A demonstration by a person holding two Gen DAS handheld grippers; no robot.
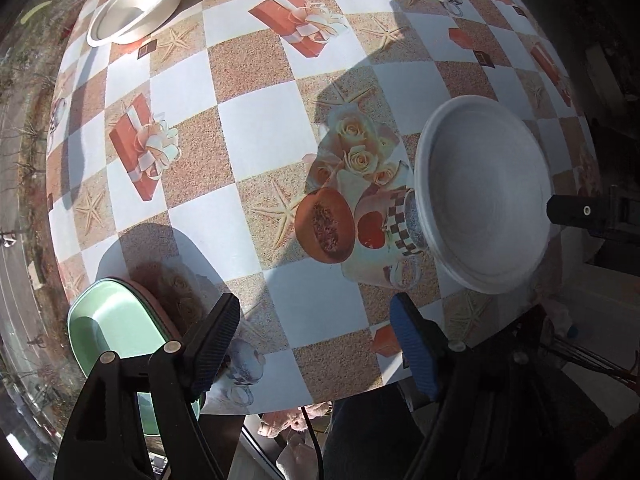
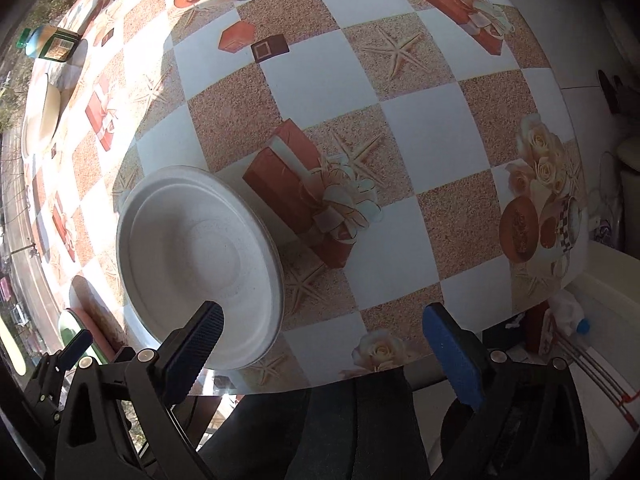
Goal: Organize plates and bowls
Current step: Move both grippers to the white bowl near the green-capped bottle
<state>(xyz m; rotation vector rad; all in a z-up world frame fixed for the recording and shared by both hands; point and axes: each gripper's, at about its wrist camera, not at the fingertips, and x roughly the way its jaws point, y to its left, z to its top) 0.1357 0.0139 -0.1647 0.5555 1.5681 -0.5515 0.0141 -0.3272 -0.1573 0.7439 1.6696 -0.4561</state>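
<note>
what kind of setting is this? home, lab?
Most likely a home dining table by a window: a printed checkered tablecloth, everyday dishes such as a white plate and a cream bowl, and a street visible outside at the left edge.

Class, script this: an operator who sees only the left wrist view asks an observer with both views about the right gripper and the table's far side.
Operator: Is the right gripper holding the white plate?
Observer: No. The right gripper is open and empty; the white plate lies flat beside its black finger.
Operator: Anything beyond the cream bowl?
Observer: Yes, a green-capped container sits past the cream bowl.
</note>
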